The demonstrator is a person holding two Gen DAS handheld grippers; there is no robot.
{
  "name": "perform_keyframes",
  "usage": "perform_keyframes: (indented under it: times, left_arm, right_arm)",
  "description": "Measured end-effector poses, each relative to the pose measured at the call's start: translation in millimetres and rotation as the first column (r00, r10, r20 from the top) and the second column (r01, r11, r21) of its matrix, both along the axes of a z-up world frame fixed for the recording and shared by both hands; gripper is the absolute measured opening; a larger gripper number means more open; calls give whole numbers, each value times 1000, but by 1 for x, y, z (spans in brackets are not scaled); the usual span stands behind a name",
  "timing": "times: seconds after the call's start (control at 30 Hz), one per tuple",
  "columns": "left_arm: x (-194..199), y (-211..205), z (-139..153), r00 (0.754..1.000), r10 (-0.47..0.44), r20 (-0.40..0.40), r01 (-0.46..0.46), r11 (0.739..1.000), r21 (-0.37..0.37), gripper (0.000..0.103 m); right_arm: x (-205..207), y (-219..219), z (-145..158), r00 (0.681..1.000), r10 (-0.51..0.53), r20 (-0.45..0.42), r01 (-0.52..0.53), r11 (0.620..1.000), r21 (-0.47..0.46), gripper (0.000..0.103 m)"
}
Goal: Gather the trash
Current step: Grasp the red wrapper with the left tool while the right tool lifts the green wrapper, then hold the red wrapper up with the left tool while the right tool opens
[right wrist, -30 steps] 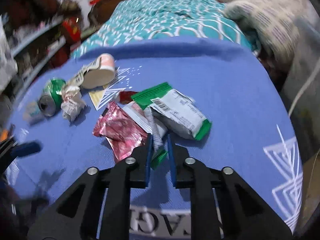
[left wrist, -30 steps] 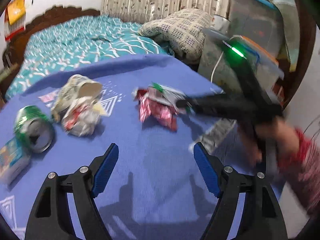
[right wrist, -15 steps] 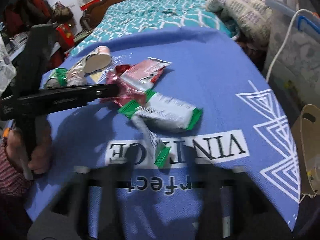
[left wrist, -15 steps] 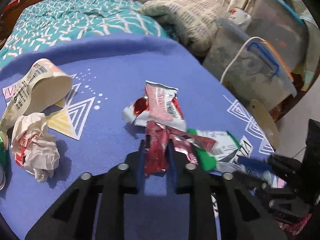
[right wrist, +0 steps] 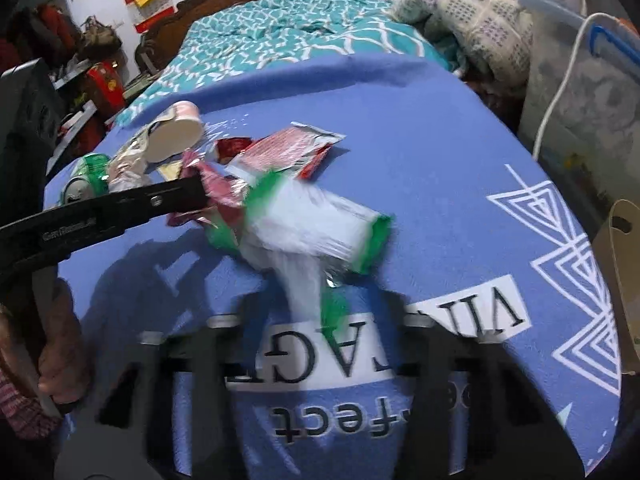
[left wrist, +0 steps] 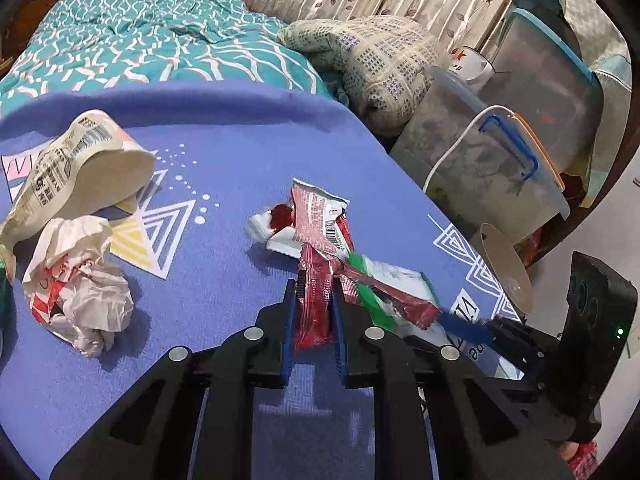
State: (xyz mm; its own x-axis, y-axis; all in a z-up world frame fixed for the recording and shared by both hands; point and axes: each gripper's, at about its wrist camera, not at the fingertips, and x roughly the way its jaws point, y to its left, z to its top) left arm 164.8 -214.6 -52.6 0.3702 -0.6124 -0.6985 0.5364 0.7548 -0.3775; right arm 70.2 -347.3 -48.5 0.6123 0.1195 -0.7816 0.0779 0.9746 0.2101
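Note:
My left gripper is shut on a crumpled red foil wrapper, low over the blue tablecloth. It also shows in the right wrist view at the left. My right gripper, motion-blurred, is shut on the tail of a green and white wrapper, which also shows in the left wrist view. A flat red and white wrapper lies just beyond. A crumpled paper ball and a squashed paper cup lie to the left.
A green can lies at the table's far left. Clear storage bins and a brown paper bag stand off the right edge. A bed with a teal cover lies behind the table.
The left gripper closed in from open onto the red foil wrapper. The right gripper pulled back toward the near edge with the green and white wrapper, dragging it.

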Motion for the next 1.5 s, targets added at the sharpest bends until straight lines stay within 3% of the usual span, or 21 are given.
perform_keyframes:
  times: [0.1,0.3,0.57,0.73,0.9,1.13,1.17,1.23,1.27,1.3,1.5]
  left_arm:
    - [-4,-5,2,999,-11,33,10,1000,27,15]
    - [-22,-8,3,998,-49,45,44,994,101,14]
    - [-62,25,1,1000,1,11,-3,993,119,14]
    - [-87,31,10,1000,6,21,-9,992,128,15]
    - [-98,29,-2,999,7,32,-12,986,164,15]
    - [-92,31,-4,1000,4,14,-6,990,140,15]
    - [-92,32,-4,1000,0,14,-2,990,140,15]
    - [-92,30,-4,1000,-6,14,4,990,140,15]
    - [-93,30,-4,1000,-9,13,7,990,138,15]
    - [-92,31,-4,1000,-10,6,9,991,131,15]
    - [-95,32,-3,1000,-21,8,20,993,119,15]
  right_arm:
    - [-9,-6,0,999,-52,-1,52,998,36,11]
    - [-57,-11,13,992,-120,38,118,992,38,11]
    - [-132,-43,21,977,-194,83,189,980,64,11]
    - [-176,-57,25,977,-189,100,184,981,56,11]
    - [-188,-68,13,977,-199,73,197,980,35,11]
    - [-188,-88,1,971,-234,42,226,964,139,15]
    - [-190,-89,2,971,-234,42,225,963,149,19]
    - [-193,-87,5,974,-221,52,211,964,160,41]
    - [-194,-85,8,974,-216,63,203,966,161,73]
    - [-196,-82,11,971,-225,78,212,966,146,86]
    - [-193,-72,23,971,-208,117,203,978,57,84]
